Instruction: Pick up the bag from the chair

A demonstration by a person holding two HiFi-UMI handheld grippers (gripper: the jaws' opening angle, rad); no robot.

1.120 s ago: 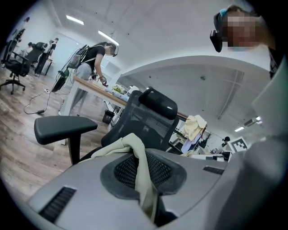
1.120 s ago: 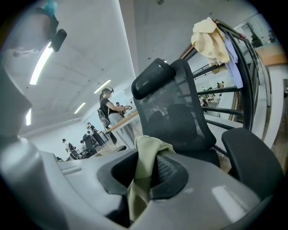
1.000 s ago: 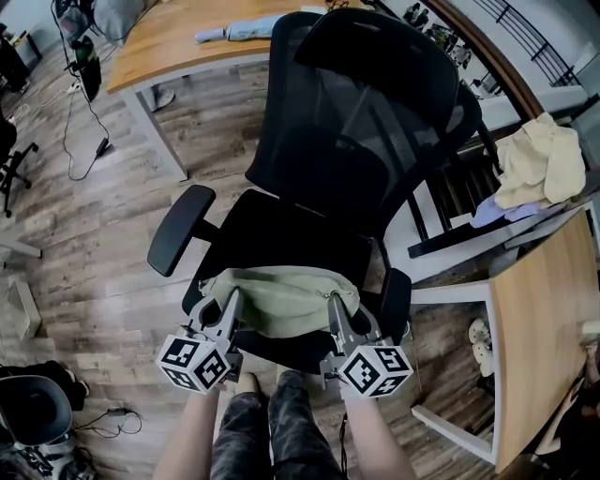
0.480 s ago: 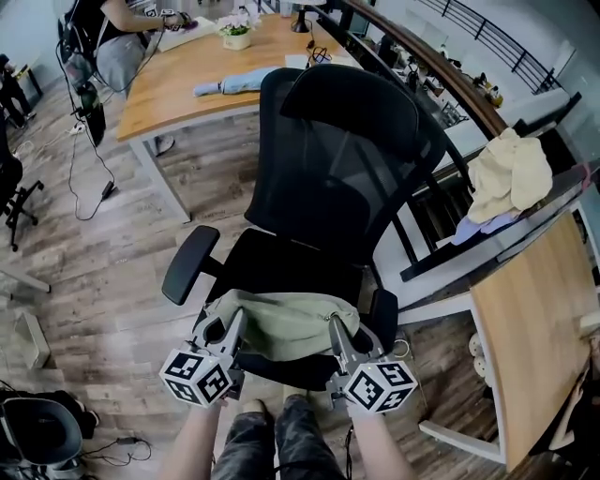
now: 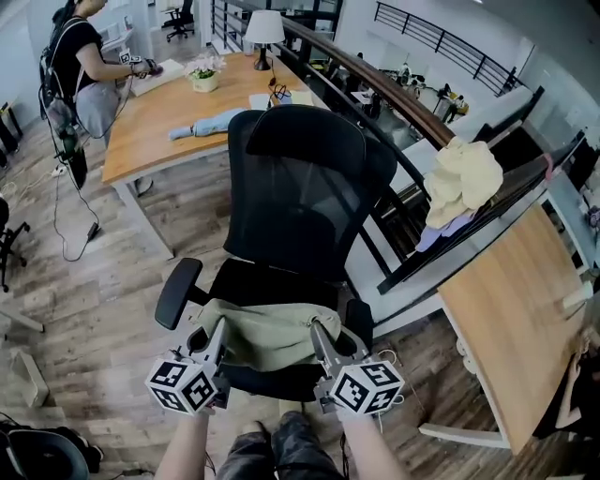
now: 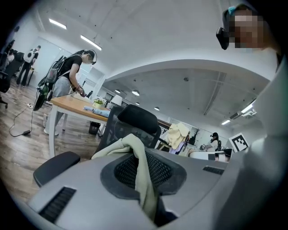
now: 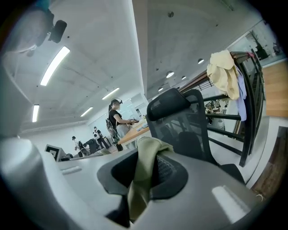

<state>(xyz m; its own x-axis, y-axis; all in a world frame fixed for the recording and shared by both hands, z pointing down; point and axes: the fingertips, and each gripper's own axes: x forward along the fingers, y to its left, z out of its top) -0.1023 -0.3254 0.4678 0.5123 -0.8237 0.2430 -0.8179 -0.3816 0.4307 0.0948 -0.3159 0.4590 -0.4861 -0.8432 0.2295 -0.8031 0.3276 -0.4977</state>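
Above chair (image 5: 300,187), bag (image 5: 267,336) seemingly hangs between 2 grippers (image 5: 219,330) (image 5: 317,332)

An open-plan office. A black mesh office chair (image 5: 300,187) stands on wood-look flooring (image 5: 84,281) near long wooden desks (image 5: 155,131), one bearing a desk lamp (image 5: 263,28) and potted flowers (image 5: 203,75). A person (image 5: 80,66) stands working at that desk, other people (image 7: 95,134) stand farther off, and strip lights (image 7: 54,65) line the white ceiling.
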